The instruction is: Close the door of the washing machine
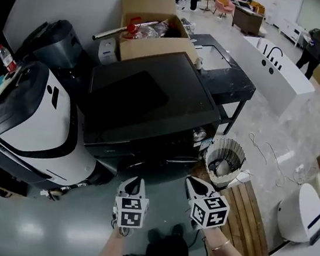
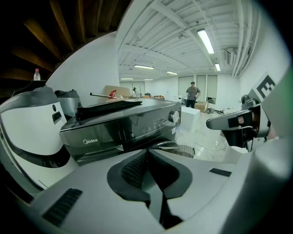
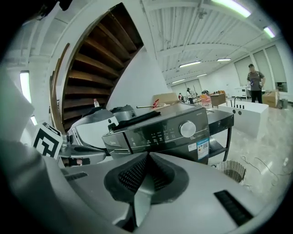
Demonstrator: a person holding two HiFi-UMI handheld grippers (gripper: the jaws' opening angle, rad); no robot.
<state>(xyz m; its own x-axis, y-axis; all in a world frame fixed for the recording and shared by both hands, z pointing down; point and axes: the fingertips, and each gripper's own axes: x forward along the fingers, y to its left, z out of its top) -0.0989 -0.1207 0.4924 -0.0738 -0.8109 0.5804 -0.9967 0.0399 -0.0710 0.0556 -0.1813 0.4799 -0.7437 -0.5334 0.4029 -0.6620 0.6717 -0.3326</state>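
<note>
The dark grey front-loading washing machine stands straight ahead, its control panel and knob facing me. The curved top rim of its round door shows just above my left jaws; how the door stands I cannot tell. Both grippers hover side by side in front of the machine's lower front, clear of it. The left gripper is shut with nothing in it. The right gripper is likewise shut and empty. Each gripper also appears at the edge of the other's view.
A white appliance stands close on the machine's left. On its right are a black table and a wicker basket on the floor. A cardboard box sits behind. A wooden slatted bench lies at my right. A person stands far off.
</note>
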